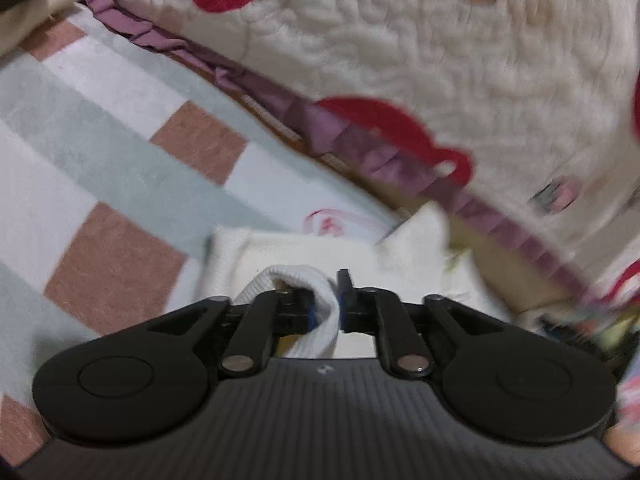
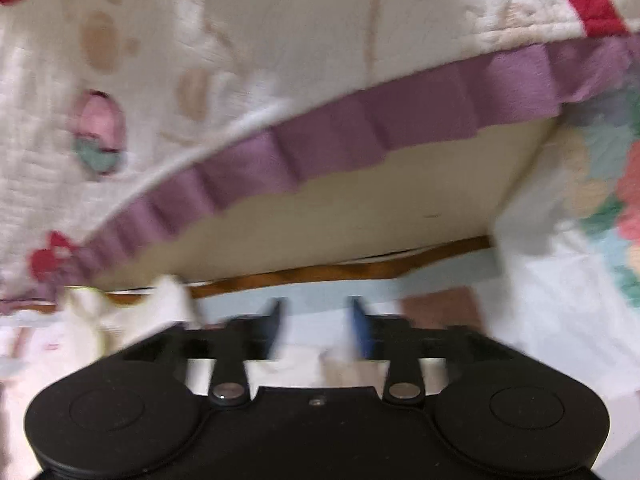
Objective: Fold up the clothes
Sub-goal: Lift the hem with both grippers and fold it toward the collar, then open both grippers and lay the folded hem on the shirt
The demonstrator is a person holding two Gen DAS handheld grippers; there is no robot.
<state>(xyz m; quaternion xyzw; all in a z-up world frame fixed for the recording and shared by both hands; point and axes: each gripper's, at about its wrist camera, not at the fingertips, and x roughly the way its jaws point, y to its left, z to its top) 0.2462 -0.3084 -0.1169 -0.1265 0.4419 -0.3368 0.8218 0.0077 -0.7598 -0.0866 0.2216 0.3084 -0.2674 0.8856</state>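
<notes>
Checkered blanket [image 1: 100, 152] underneath: left claw [image 1: 326, 304] pinches white garment [image 1: 320, 320]; right claw [image 2: 318, 328] gapes wide, empty.

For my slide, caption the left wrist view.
Left claw pinching a white knitted cloth above a checked pink, grey and white blanket, beside a cream quilt with purple frill.

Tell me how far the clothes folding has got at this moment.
Early to midway, as far as these blurred views show. Done: nothing clearly finished; no neat stack is visible. In hand: the left hand-held gripper is shut on a ribbed edge of the white garment, which lies bunched on the checked blanket. The right hand-held gripper is open and holds nothing. Left: flattening and completing the folds.
</notes>
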